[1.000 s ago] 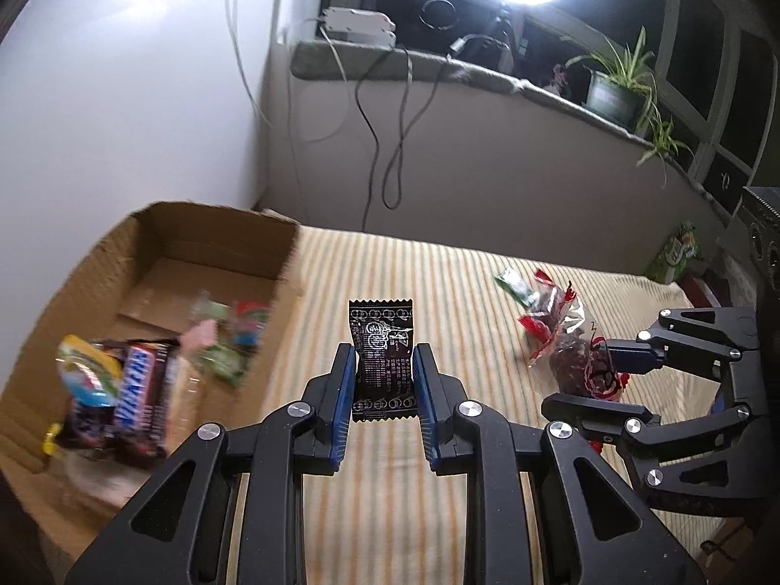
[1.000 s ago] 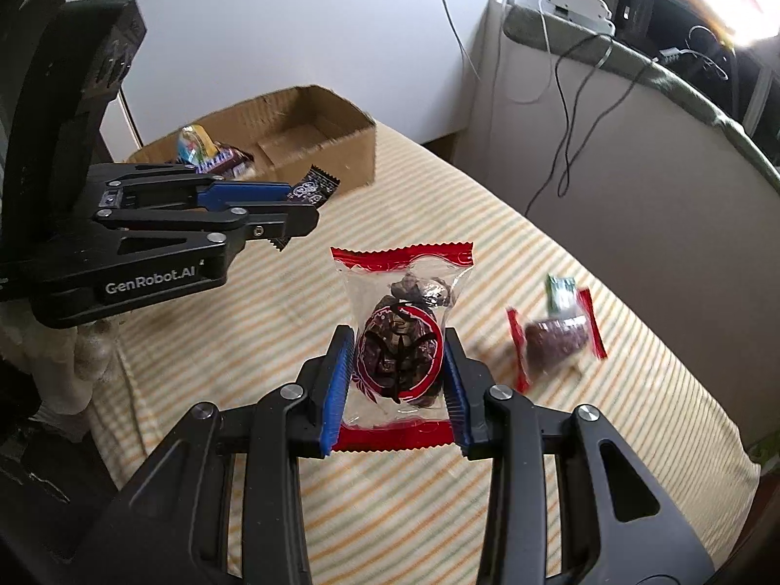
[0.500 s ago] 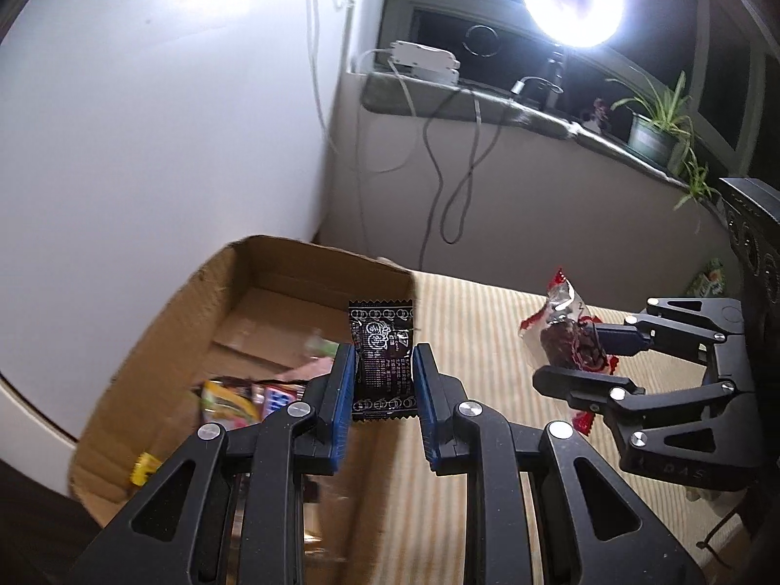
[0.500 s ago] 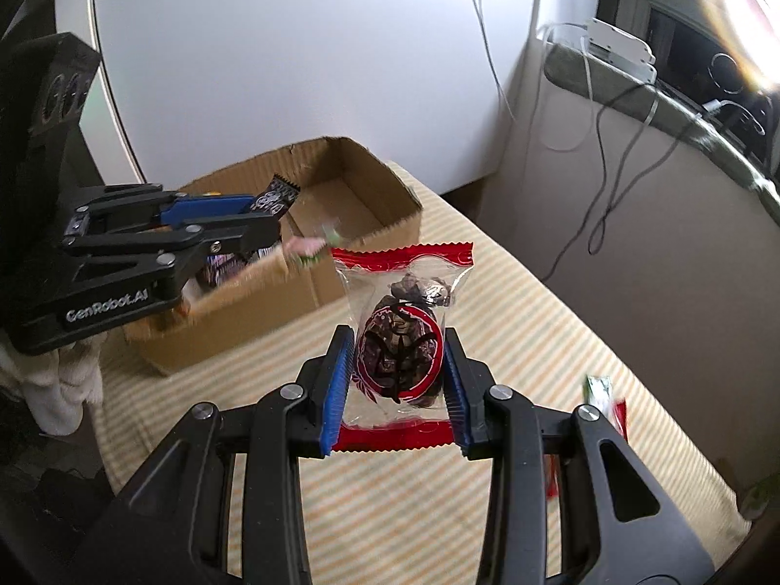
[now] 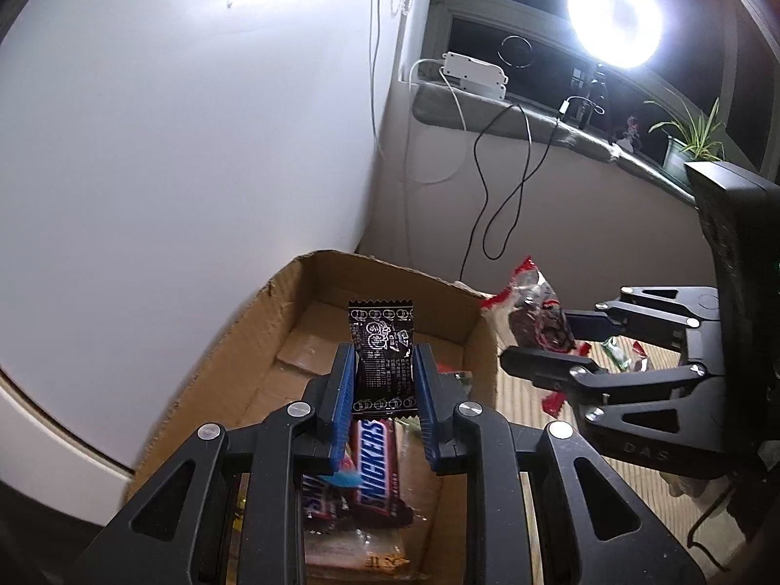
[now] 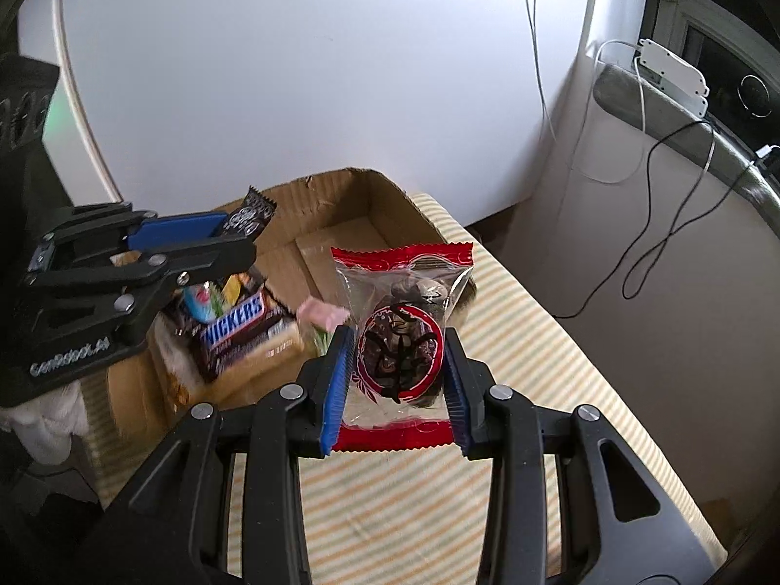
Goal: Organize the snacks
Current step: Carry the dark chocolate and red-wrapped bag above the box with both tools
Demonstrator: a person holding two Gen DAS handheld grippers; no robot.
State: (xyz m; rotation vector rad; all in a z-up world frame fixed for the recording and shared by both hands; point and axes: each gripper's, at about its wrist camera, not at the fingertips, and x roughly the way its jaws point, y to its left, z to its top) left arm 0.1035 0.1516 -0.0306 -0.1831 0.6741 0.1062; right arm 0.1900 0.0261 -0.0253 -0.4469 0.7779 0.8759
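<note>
Your left gripper (image 5: 382, 380) is squeezed tight on a small black candy packet (image 5: 381, 353). The packet stands up between the blue pads, and it hangs over the open cardboard box (image 5: 273, 336). From the right wrist camera you can see that same packet sticking out of the left gripper's tip, above the near side of the box.

Your right gripper (image 6: 397, 380) is pinching a clear snack bag with red ends (image 6: 402, 336). Dark pieces sit inside the bag. It is held up over the striped cloth (image 6: 526, 341), just beside the box's right wall.

Inside the box lies a Snickers bar (image 5: 373, 468), right under the left gripper. Next to it are a blue and pink candy (image 6: 200, 298) and a pink sweet (image 6: 321, 314), but those are blurry, so it is hard to tell what they are.

Behind the right gripper, a few more small wrappers (image 5: 626, 356) lie on the cloth. A bright round lamp (image 5: 614, 22) shines by the window, and a green plant (image 5: 692, 134) sits on the ledge.
</note>
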